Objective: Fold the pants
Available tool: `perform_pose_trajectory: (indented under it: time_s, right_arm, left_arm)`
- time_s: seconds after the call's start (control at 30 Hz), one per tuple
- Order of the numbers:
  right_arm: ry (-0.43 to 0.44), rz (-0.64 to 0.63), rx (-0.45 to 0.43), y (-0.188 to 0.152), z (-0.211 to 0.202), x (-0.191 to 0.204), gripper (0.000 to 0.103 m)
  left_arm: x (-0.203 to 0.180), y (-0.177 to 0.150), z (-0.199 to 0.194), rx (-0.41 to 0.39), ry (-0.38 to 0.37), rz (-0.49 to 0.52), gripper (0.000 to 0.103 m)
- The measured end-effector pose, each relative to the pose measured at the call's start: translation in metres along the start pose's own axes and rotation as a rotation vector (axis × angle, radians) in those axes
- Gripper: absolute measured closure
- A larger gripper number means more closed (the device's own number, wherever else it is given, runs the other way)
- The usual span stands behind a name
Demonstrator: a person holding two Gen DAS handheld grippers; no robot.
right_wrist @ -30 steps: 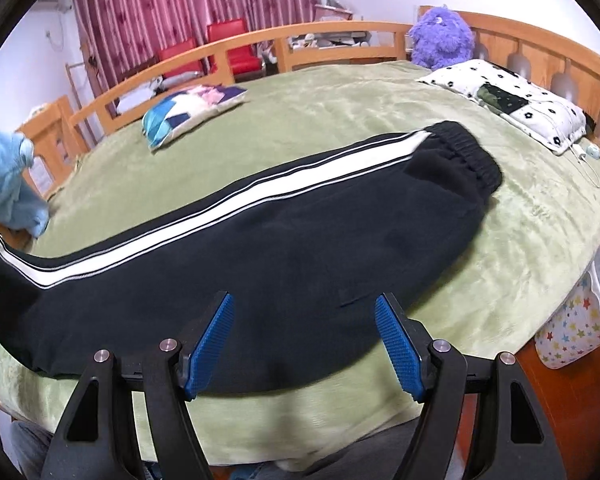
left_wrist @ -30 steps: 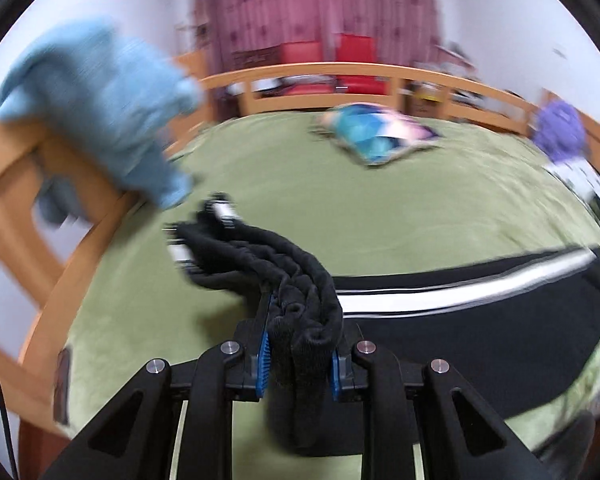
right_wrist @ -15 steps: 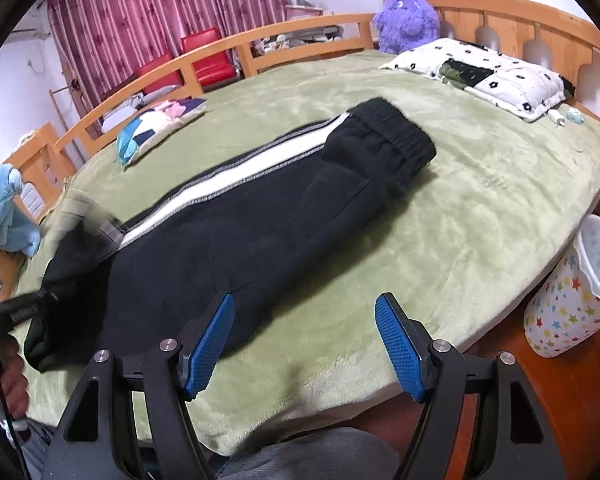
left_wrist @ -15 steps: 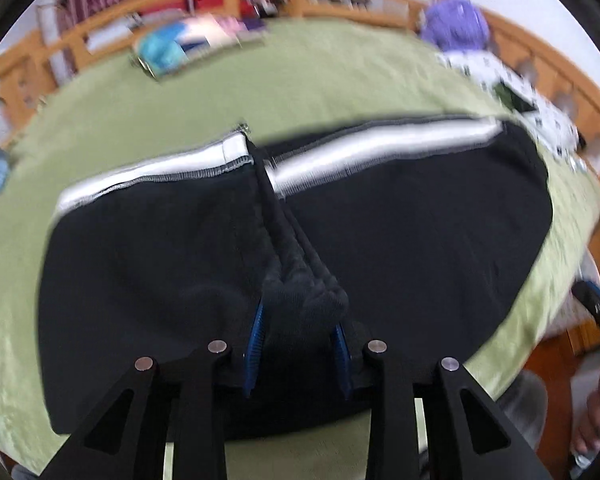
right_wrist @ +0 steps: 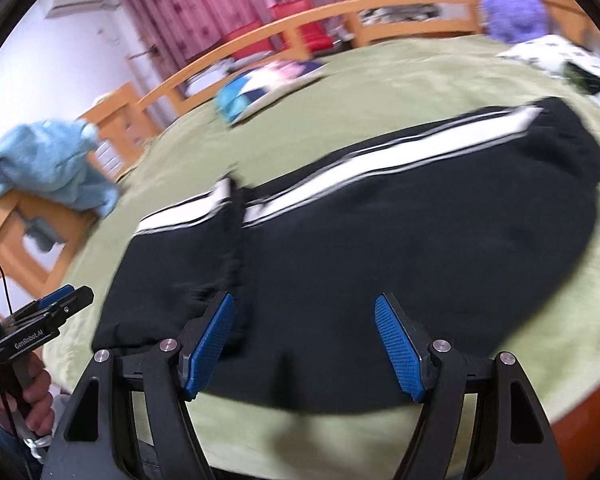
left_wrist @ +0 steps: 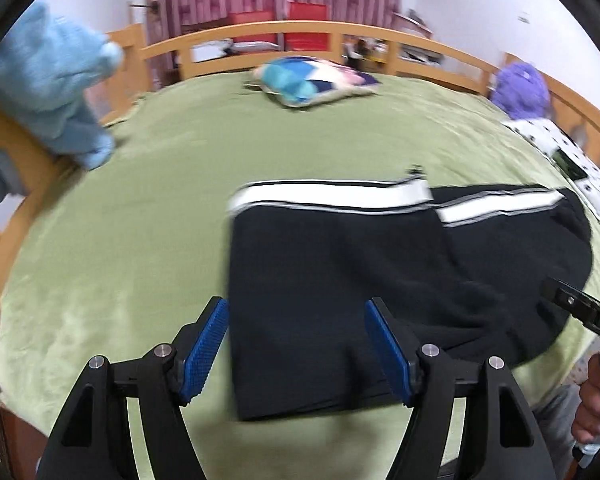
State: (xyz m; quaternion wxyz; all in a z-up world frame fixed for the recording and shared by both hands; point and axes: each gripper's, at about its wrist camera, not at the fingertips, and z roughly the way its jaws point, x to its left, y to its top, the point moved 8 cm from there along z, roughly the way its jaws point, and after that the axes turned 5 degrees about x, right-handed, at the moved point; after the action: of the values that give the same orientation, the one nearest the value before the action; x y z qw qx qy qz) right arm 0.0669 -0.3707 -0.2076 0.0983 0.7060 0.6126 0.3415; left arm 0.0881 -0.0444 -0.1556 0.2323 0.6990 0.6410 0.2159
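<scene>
we have the black pants [left_wrist: 340, 280] lying flat on the green bed cover [left_wrist: 140, 220], the leg end laid back over the upper part so the white side stripe [left_wrist: 332, 194] doubles on itself. our left gripper [left_wrist: 296, 344] has just been opening; its blue pads stand wide with nothing pinched between them. our right gripper [right_wrist: 304, 344] hangs wide and empty over the near edge. we judge one fold done, with at least one more fold left to make a compact bundle.
</scene>
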Motion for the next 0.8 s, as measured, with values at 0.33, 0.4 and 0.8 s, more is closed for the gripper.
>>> perform_pose_trajectory:
  time_s: [0.33,0.4,0.8]
  right_arm:
    - [-0.036,-0.073,0.244,-0.02,0.096,0.066,0.067]
    - [0.001,-0.093,0.2,-0.014,0.081,0.071,0.081]
    - [-0.091,-0.039,0.142,-0.027,0.05,0.02,0.058]
  left_arm:
    - [0.075,-0.024,-0.003,0.005,0.017,-0.046,0.034]
    - [0.081,-0.022,-0.002,0.003,-0.017,-0.072,0.034]
    - [0.04,-0.014,0.026,0.059,-0.161,-0.049,0.034]
